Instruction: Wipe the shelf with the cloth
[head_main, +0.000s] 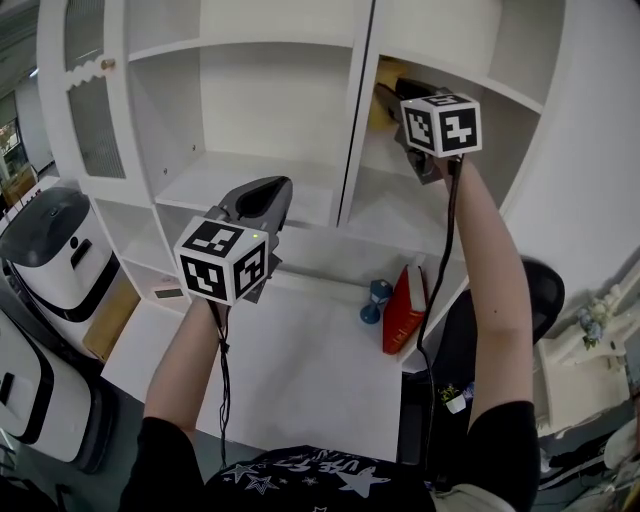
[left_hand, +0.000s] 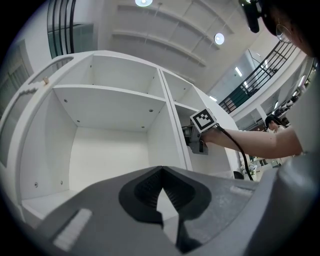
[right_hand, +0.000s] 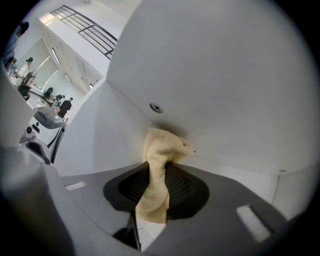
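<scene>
Right gripper view, cloth (right_hand: 157, 172) clamped in right tool (right_hand: 160, 165), touching shelf (right_hand: 225, 80)

Left gripper (head_main: 272, 190): fingers together, arm half raised. Right gripper (right_hand: 159, 169): arm extended higher, fingers clamping cloth (right_hand: 162, 147).

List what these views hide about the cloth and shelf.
- Head view: cloth mostly hidden behind the right gripper; a yellow sliver shows.
- Right gripper view: contact with the shelf panel is hidden by the bunched cloth.
- Head view: small item, lower left, too small to name.
</scene>
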